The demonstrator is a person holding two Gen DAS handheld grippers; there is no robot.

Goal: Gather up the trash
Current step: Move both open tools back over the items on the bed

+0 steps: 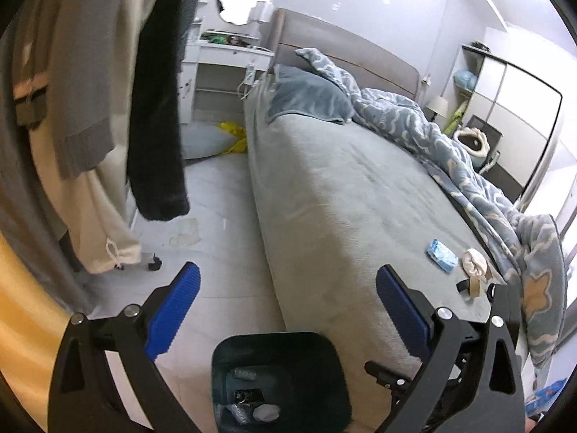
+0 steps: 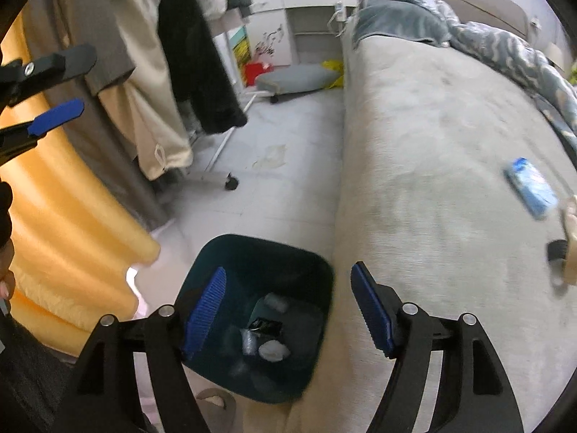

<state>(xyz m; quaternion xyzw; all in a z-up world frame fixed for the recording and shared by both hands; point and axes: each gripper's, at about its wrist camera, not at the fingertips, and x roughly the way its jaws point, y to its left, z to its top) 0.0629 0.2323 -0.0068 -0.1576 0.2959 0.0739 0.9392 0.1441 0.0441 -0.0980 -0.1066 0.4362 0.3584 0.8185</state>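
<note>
A dark teal trash bin [image 2: 212, 263] stands on the floor against the bed's side, with wrappers and crumpled bits inside; it also shows in the left wrist view [image 1: 223, 357]. My right gripper [image 2: 288, 306] is open and empty, hovering over the bin's right half. My left gripper [image 1: 288, 296] is open and empty above the bin and the bed edge; it also shows at the far left of the right wrist view [image 2: 68, 83]. On the bed [image 2: 432, 180] lie a blue packet [image 2: 533, 187], also in the left wrist view [image 1: 441, 254], a rolled beige item [image 1: 475, 261] and a tape roll [image 1: 476, 287].
Clothes [image 1: 90, 108] hang on a wheeled rack at left. An orange curtain [image 2: 65, 234] is at the near left. A rumpled blue quilt [image 1: 450, 151] covers the bed's far side. A grey cushion [image 2: 299, 77], yellow bag [image 1: 232, 133] and white desk [image 1: 223, 68] lie beyond.
</note>
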